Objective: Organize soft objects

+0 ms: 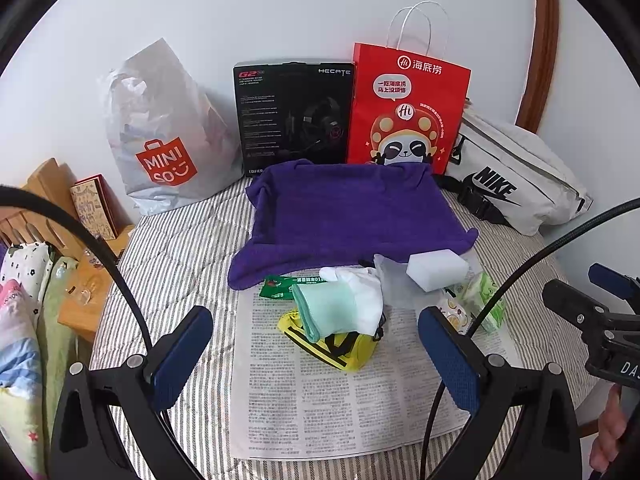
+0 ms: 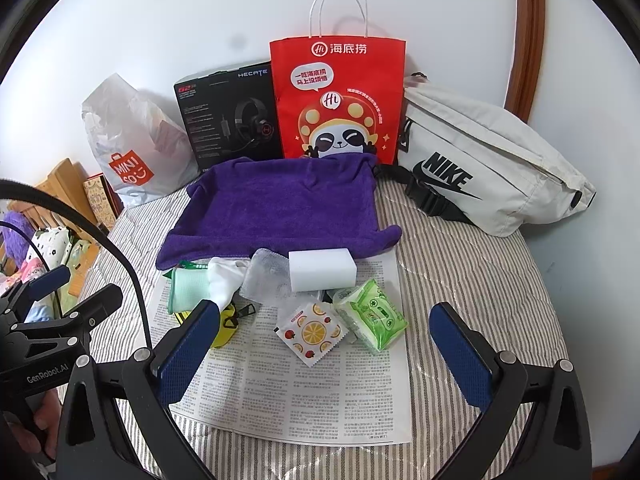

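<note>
Centre frame: purple towel [image 2: 276, 208] lay beside white sponge [image 2: 322, 270], glove [image 1: 356, 296] and tissue pack [image 2: 372, 314] on newspaper [image 2: 304, 392]. Left gripper [image 1: 316, 356] and right gripper [image 2: 324, 352] both gaped open, holding nothing.

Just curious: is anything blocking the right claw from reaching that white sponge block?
Partly. The right claw hangs open over the newspaper; a fruit-print packet and a green tissue pack lie between it and the sponge. From above, nothing covers the sponge.
</note>
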